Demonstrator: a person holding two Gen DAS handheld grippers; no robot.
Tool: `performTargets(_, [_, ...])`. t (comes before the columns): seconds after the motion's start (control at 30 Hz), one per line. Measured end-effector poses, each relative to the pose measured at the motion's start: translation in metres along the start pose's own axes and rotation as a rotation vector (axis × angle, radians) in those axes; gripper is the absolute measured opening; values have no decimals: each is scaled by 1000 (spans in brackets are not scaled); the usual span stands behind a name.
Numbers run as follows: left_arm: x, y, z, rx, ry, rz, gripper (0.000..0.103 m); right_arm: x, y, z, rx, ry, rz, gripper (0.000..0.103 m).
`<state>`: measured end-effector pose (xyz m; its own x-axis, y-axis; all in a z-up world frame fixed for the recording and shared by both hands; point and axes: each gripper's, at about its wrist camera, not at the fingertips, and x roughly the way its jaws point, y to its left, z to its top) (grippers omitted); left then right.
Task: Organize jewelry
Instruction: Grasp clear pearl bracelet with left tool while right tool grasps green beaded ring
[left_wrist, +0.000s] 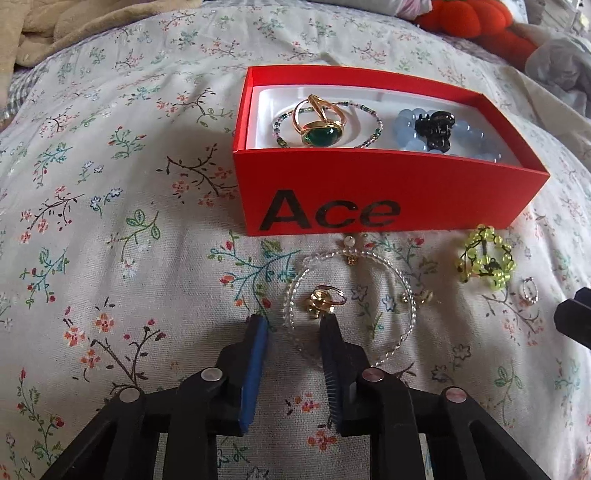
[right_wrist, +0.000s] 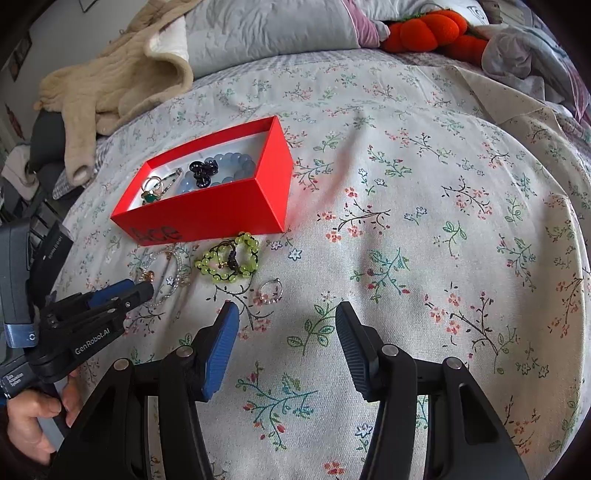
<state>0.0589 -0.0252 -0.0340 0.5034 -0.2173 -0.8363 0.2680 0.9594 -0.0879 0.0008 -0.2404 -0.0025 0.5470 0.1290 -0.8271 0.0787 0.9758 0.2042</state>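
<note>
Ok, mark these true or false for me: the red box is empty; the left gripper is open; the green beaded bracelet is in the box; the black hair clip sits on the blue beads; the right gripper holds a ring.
1. The red box is empty. False: it holds jewelry, including a green-stone ring.
2. The left gripper is open. True.
3. The green beaded bracelet is in the box. False: it lies on the bedspread in front of the box.
4. The black hair clip sits on the blue beads. True.
5. The right gripper holds a ring. False: it is open, holding nothing.
</note>
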Motion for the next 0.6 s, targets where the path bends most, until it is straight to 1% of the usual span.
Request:
performTargets(0.1, [0,3,-1,5,0,10,12,2,2,1,-2,4,3,57])
performTargets(0.3, [-4,17,-1,-33,3,-7,2,1,8,1,-19,8,-5,57])
performTargets(0.43, [-9,31,-4,-70,-6,-26,2,1,9,4,-28,8,-20,57])
performTargets(0.6, [-20,44,-7,-80,-29,-27,1,7,7,14,-9,5,-30,57])
